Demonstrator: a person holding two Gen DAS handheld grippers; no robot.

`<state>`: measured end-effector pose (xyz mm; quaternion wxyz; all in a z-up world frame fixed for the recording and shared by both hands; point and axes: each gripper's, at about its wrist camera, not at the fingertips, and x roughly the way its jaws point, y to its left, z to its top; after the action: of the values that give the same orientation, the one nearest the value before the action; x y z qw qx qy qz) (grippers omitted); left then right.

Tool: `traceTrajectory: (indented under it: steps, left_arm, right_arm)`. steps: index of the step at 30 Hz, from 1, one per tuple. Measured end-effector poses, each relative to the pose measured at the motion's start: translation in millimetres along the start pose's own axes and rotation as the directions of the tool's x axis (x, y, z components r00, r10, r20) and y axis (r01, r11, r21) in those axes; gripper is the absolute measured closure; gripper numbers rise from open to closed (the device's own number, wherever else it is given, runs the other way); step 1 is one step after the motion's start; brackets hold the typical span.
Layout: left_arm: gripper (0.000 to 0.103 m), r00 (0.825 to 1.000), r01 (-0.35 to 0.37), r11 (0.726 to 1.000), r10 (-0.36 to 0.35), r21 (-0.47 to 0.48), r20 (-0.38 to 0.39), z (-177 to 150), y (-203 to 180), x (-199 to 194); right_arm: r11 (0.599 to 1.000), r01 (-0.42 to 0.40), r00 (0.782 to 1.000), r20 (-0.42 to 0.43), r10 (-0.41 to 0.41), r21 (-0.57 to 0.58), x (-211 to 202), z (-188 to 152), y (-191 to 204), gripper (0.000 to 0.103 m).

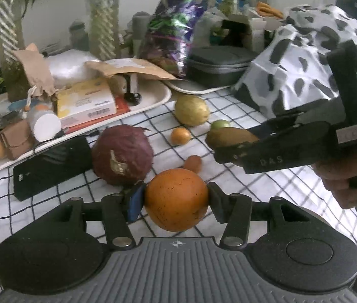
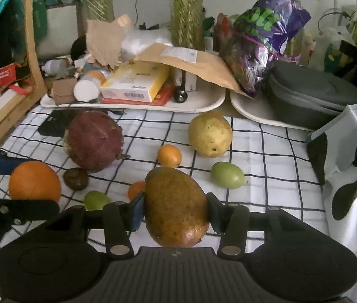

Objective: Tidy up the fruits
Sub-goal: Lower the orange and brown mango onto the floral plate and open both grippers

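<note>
While "DAS" marks the right gripper [image 1: 212, 146], its mango [image 2: 176, 207] is clamped.

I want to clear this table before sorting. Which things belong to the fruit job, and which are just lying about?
Fruit job:
orange, in the left jaws
mango, in the right jaws
yellow pear
green fruit
small orange

Lying about:
yellow box
grey case
purple bag

Left wrist view: low over checked cloth [image 1: 241, 116], facing the cluttered white tray [image 1: 153, 101], orange [image 1: 176, 199] close in front. Right wrist view: same height, further right, same heading, mango [image 2: 176, 207] close. Shared: red cabbage [image 1: 121, 154] [image 2: 93, 142], yellow pear [image 1: 191, 109] [image 2: 210, 133], tray [image 2: 203, 102].
</note>
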<state>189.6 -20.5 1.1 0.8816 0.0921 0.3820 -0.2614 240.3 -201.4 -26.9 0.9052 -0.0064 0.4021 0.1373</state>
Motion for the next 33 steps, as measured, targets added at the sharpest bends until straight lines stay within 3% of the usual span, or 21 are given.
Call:
traceTrajectory:
  steps: [7,20,25,27,30,33]
  left_arm:
    - [0.052,0.998,0.062,0.998,-0.063,0.005,0.012,-11,-19,-16]
    - [0.052,0.993,0.084,0.996,-0.082,0.024,-0.083,-49,-54,-19]
    - [0.052,0.99,0.051,0.997,-0.043,0.061,-0.132,-61,-60,-6]
    - [0.051,0.992,0.041,0.998,-0.035,0.051,-0.119,-62,-59,-6]
    - [0.038,0.992,0.018,0.999,-0.015,0.028,-0.121,-64,-58,-8]
    - [0.036,0.994,-0.01,1.0,0.012,0.019,-0.104,-65,-58,-15]
  right_arm:
    - [0.999,-0.032,0.999,0.028,0.032,0.001,-31,-13,12,0.051]
    - [0.998,-0.053,0.998,0.032,0.052,0.016,-73,-47,29,0.051]
    - [0.998,-0.058,0.998,0.015,0.058,0.026,-82,-60,34,0.051]
    - [0.997,-0.067,0.998,0.009,0.066,0.029,-86,-65,35,0.051]
    - [0.997,-0.074,0.997,0.001,0.074,0.035,-91,-71,36,0.051]
    - [0.997,-0.066,0.998,-0.008,0.066,0.038,-95,-78,38,0.051]
